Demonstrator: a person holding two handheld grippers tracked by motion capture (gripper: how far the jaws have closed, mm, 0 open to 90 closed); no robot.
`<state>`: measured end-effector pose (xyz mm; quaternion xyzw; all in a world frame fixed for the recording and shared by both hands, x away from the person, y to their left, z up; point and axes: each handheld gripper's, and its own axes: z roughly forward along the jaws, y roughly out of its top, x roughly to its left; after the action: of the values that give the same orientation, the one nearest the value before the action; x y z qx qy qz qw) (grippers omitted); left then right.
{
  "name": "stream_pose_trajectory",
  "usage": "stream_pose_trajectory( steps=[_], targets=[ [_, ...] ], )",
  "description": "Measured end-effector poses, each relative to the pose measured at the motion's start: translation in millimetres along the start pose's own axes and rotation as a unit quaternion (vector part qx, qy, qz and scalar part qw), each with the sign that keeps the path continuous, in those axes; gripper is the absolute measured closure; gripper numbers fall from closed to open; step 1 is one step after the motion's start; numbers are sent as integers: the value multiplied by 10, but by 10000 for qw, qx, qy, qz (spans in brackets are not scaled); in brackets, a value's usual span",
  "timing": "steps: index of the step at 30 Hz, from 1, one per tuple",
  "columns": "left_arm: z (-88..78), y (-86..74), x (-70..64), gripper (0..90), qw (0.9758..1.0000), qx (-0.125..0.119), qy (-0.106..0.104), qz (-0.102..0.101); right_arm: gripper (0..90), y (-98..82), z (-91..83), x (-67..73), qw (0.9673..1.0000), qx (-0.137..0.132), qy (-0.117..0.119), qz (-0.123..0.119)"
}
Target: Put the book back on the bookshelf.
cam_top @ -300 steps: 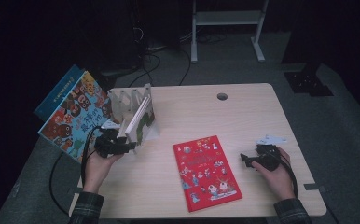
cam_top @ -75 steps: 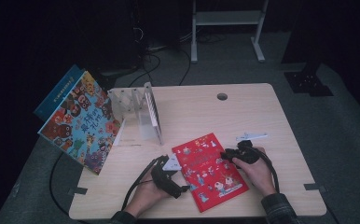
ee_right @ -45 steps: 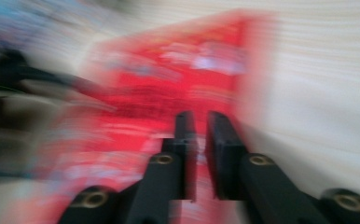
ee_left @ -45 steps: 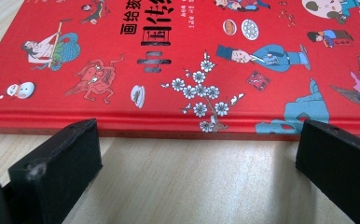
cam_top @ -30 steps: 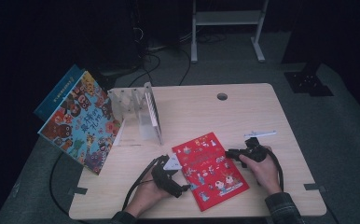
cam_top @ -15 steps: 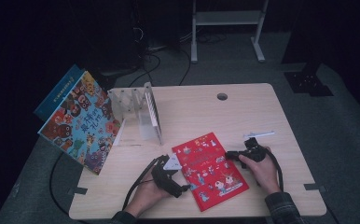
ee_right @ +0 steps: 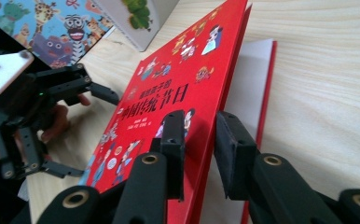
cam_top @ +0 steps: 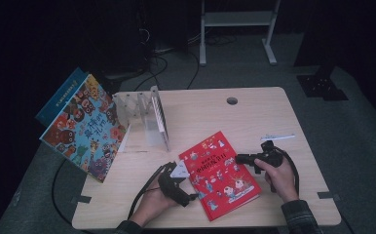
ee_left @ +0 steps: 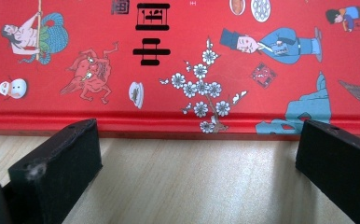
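- Right gripper (ee_right: 194, 140): its jaws straddle the lifted front cover of the red book (ee_right: 178, 93), which lies on the table (ee_right: 327, 93), and have just eased wider. Whether the pads bite is unclear.
- Left gripper (ee_left: 187, 154): jaws released, spread just short of the book's spine, likely to steady it.
- Beyond both, the clear rack (cam_top: 144, 109) looks blurry.
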<state>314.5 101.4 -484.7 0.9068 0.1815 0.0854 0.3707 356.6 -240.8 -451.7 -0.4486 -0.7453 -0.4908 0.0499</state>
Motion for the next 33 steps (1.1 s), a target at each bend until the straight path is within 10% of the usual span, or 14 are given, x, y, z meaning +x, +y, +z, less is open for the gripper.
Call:
stream_pose_trajectory(
  steps=[16,33],
  targets=[
    [-4,-1,2,0,10000,16,1,11,642,197,140,217,9932,837,602,-532],
    [-8,-5,3,0,10000,21,8,-27,762,335,154,298,9885,990,1031,-494]
  ],
)
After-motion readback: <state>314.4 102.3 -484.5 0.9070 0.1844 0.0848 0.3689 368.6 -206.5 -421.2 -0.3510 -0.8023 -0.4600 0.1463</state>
